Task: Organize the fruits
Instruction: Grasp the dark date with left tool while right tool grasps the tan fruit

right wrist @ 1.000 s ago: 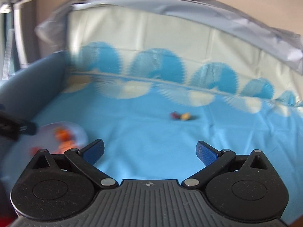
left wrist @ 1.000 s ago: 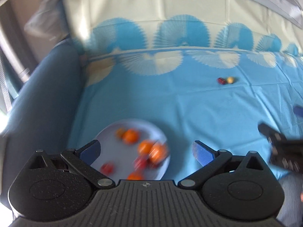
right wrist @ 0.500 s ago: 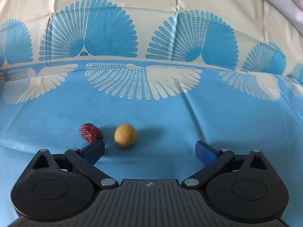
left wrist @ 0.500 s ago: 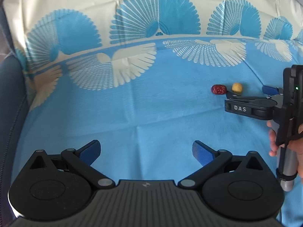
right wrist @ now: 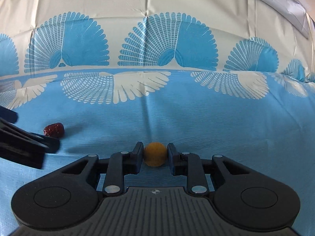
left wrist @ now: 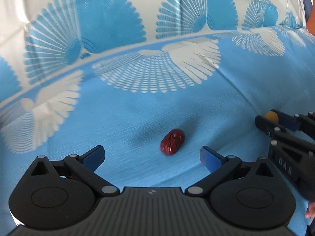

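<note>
the small round yellow fruit (right wrist: 154,156) sits on the blue patterned cloth (right wrist: 216,129) covering the tabletop, caught between the two pads of the right tool (right wrist: 154,157), whose jaws are drawn in against its sides. it looks clamped, though the fruit appears to rest on the cloth and not yet lifted. from the left wrist view the same yellow fruit (left wrist: 271,116) shows at the far right, pinched at the tip of the right tool (left wrist: 270,121).

the dark red, wrinkled oval fruit (left wrist: 172,142) lies loose on the cloth just ahead of the left tool (left wrist: 151,155), a little toward its right finger (left wrist: 210,157). that tool's jaws stand wide apart and touch nothing. in the right wrist view the red fruit (right wrist: 54,129) lies well to the left of the yellow one.

the step in hand seems to be the pickup of these two fruits, one per tool. next, the right tool would need to lift without squeezing the ball out. the left should move forward and slightly right to centre the red fruit, then close across its narrow width.
</note>
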`<state>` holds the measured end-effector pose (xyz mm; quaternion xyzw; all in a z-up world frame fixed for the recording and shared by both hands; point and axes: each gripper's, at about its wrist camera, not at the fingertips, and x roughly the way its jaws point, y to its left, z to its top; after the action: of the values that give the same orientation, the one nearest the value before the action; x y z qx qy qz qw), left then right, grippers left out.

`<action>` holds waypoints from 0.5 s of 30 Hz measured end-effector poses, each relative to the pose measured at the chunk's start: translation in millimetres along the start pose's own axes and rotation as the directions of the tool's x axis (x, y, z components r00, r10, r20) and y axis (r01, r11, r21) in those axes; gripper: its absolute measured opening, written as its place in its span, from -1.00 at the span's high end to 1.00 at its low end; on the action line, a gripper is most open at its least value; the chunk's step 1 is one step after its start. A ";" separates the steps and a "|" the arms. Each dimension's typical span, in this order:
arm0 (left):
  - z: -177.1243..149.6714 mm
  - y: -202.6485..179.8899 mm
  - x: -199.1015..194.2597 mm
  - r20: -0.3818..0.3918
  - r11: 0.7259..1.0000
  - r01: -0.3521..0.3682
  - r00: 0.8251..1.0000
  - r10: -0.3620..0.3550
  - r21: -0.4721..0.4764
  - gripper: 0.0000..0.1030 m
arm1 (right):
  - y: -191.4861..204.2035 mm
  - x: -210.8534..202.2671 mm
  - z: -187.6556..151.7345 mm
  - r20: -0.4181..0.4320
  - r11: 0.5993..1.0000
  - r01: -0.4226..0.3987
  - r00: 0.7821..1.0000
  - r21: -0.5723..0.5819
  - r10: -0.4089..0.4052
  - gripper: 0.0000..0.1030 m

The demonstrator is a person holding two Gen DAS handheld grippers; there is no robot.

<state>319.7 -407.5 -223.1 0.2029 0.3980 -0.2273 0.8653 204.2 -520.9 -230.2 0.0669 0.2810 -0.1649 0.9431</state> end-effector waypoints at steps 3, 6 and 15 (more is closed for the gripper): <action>5.7 9.7 3.8 -0.017 0.993 0.090 0.996 -0.092 -0.078 -0.12 | 3.2 0.0 0.6 0.002 1.000 0.011 1.000 0.000 -0.011 0.47; 6.8 14.6 -7.8 -0.024 0.989 0.133 0.991 -0.135 -0.065 0.58 | 4.5 -7.2 3.6 -0.012 1.000 0.010 1.000 0.026 -0.009 0.48; -53.4 54.6 -159.2 -0.023 0.981 0.102 0.994 -0.107 -0.163 0.58 | 45.0 -150.0 6.0 0.041 0.989 -0.130 0.991 0.069 0.128 0.48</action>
<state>225.9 -297.7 -121.5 0.1148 0.4389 -0.2362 0.8593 104.8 -439.0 -141.0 0.1155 0.2528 -0.1146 0.9537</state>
